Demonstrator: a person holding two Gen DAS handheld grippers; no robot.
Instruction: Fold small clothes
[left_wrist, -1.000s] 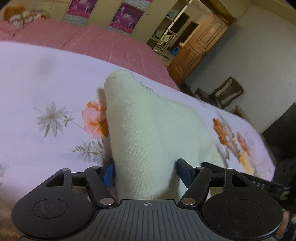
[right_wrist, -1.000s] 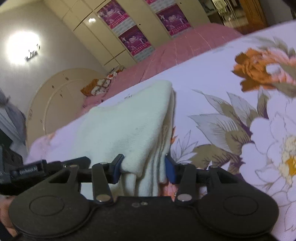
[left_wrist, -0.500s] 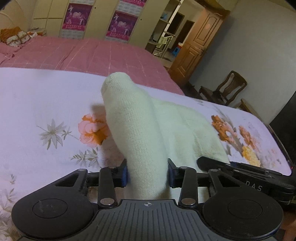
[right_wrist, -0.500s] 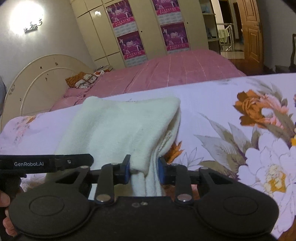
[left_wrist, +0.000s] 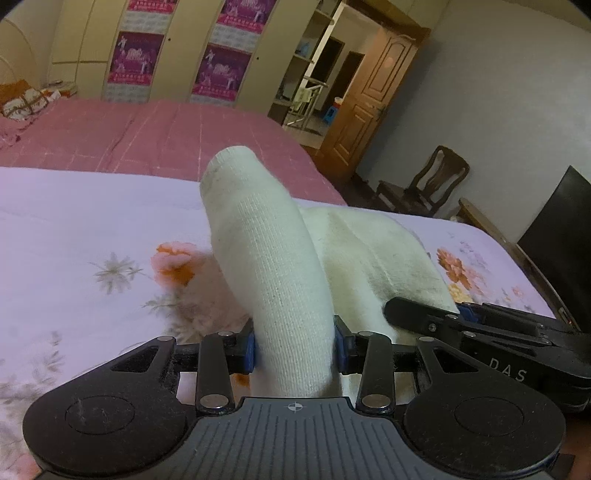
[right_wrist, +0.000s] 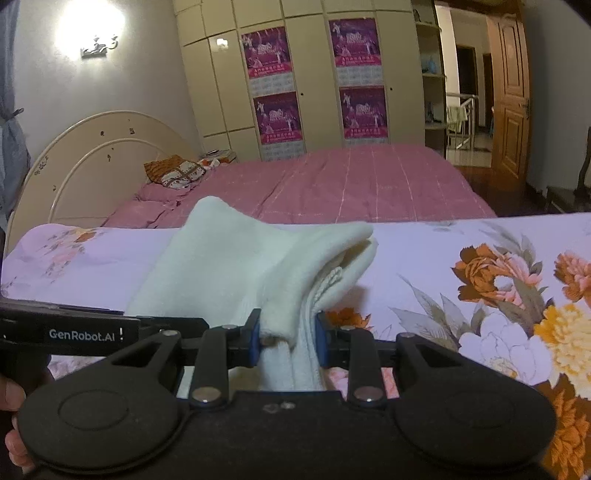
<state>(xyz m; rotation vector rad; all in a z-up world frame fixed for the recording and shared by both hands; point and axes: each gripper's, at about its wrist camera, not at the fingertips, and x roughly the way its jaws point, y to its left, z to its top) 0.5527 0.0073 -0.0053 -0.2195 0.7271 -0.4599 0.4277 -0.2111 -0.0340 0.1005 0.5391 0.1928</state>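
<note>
A small cream knit garment (left_wrist: 280, 266) is lifted off the floral sheet (left_wrist: 74, 229). My left gripper (left_wrist: 294, 349) is shut on one bunched edge of it, which rises as a thick roll ahead of the fingers. My right gripper (right_wrist: 288, 341) is shut on the other edge of the garment (right_wrist: 251, 266), whose folded layers show at the right. The right gripper shows in the left wrist view (left_wrist: 480, 328), close on the right. The left gripper shows in the right wrist view (right_wrist: 74, 332), at the left.
The floral sheet (right_wrist: 480, 288) covers the work surface. Behind it lies a pink bed (right_wrist: 351, 184) with a cream headboard (right_wrist: 92, 158). Wardrobe doors with posters (right_wrist: 317, 81), a wooden door (left_wrist: 373, 107), a wooden chair (left_wrist: 428, 184) and a dark screen (left_wrist: 561, 221) stand around.
Both grippers closed on the garment's edges, lifted it off the sheet and tilted level; the garment now hangs bunched between them.
</note>
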